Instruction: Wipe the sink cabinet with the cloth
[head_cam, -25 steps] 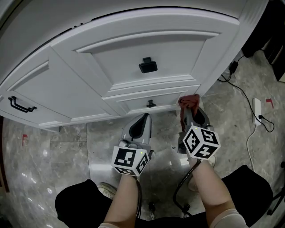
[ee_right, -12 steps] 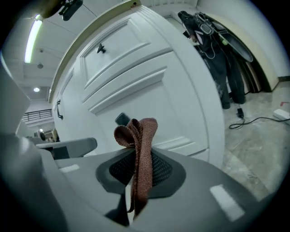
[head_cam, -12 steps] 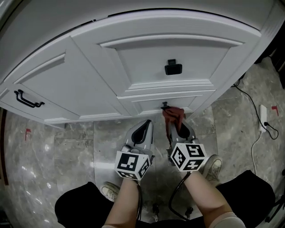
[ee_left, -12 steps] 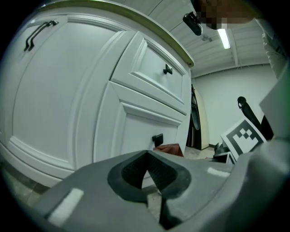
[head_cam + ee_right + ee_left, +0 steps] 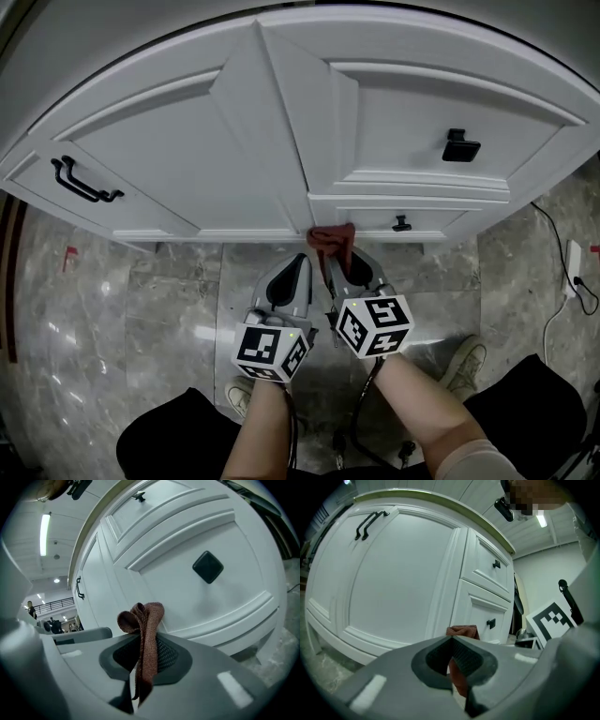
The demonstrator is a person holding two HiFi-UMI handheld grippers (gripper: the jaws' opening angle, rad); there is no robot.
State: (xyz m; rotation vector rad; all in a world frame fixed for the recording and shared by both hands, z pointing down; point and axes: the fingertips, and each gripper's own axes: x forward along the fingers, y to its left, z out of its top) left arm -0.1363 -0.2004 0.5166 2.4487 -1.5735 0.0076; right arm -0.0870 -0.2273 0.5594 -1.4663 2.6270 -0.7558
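Fig.: brown cloth (image 5: 330,236) is being pinched in R gripper (image 5: 339,262) jaws, by sink cabinet (image 5: 216,159) base. L gripper (image 5: 298,272), jaws together w/ nothing between, is being held at its 9 o'clock.

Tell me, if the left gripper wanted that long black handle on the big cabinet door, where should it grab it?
Probably the middle of the black handle, between its two ends, where the bar stands off the cabinet door. Come straight at the door front, jaws across the bar. The left gripper is shut now, so it would open first.
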